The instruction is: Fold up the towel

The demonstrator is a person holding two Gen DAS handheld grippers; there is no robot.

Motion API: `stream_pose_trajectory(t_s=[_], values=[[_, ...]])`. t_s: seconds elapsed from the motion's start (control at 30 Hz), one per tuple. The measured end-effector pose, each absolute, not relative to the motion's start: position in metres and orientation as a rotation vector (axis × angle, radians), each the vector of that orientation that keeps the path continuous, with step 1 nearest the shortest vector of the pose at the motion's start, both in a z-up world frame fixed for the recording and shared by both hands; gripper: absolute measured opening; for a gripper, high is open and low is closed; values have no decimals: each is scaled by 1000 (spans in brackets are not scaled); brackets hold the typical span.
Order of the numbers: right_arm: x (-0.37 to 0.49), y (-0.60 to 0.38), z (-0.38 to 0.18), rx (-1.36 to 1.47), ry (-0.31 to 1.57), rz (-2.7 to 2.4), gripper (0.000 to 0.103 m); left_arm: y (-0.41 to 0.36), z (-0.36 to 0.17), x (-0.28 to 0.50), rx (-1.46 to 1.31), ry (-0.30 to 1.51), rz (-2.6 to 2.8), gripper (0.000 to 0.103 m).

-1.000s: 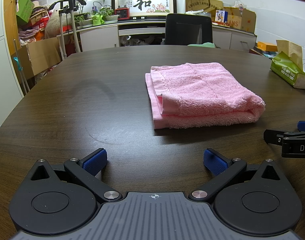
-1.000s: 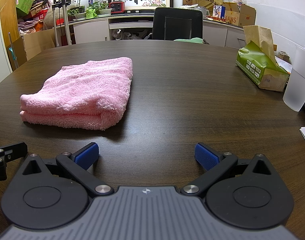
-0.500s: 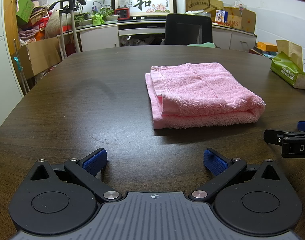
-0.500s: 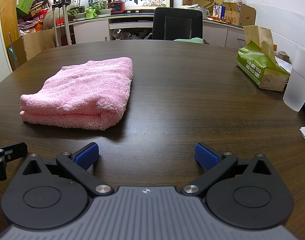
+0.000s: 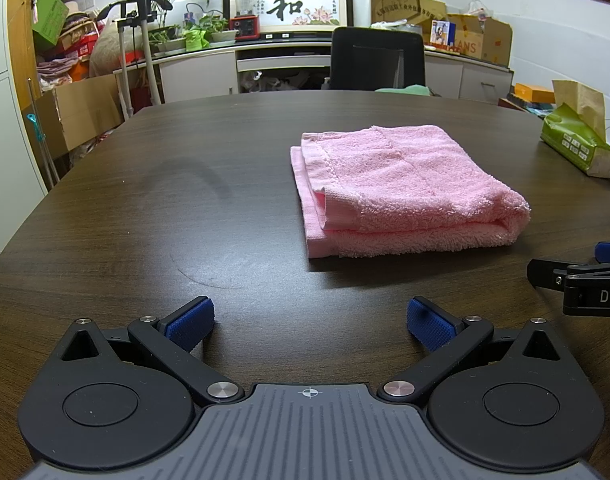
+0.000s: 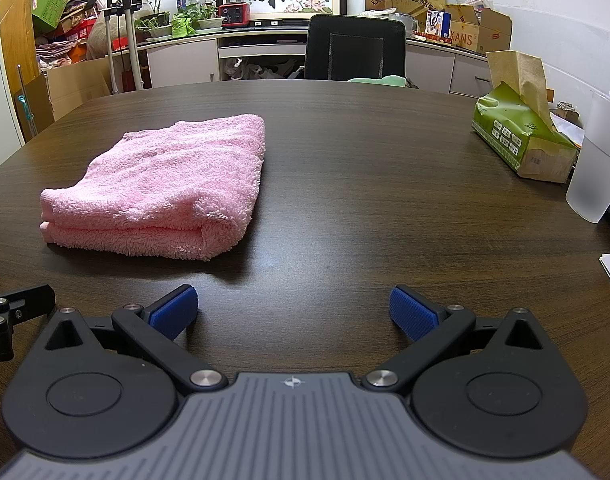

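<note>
The left gripper (image 5: 311, 322) and right gripper (image 6: 293, 312) both sit low over the dark wood-grain worktop (image 5: 185, 184), ribbed blue pads spread wide apart and empty. The fluffy pink towel (image 5: 401, 188) lies folded into a thick rectangle, at one o'clock from the left gripper and eleven o'clock from the right. A green tissue pack (image 6: 521, 136) with brown paper poking out sits at two o'clock of the right gripper, beside a frosted cup (image 6: 597, 164).

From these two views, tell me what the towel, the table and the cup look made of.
Towel: pink terry cloth, looped fuzzy pile, likely cotton.
Table: dark wood-grain top with a dull sheen, possibly veneer or laminate.
Cup: frosted, translucent, probably plastic.
</note>
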State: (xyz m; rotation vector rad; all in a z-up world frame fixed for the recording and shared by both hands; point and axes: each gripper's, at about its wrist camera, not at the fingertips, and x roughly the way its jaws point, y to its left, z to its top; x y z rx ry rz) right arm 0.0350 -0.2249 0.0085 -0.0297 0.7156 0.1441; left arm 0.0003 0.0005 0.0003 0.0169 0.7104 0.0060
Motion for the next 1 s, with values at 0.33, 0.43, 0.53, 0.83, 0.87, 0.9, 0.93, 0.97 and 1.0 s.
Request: stream_pose_trajectory(t_s=[0.33,0.43,0.53,0.83,0.87,0.9,0.93,0.97,1.0], values=[[35,-225,8,-30,716,144,103,0,0,0,17,710,6,103],[35,-225,8,-30,716,144,103,0,0,1,17,710,6,103],[35,-225,8,-30,716,144,103,0,0,1,17,710,6,103],[35,-225,8,-30,716,144,103,0,1,0,17,710,6,103],[35,-225,8,-30,716,144,103,0,1,0,17,710,6,103],[35,-225,8,-30,716,144,103,0,1,0,17,710,6,103],[35,-225,8,-30,716,144,103,0,1,0,17,710,6,103],[35,-225,8,-30,716,144,103,0,2,-1,17,710,6,103],[35,-225,8,-30,716,144,103,0,2,-1,17,710,6,103]])
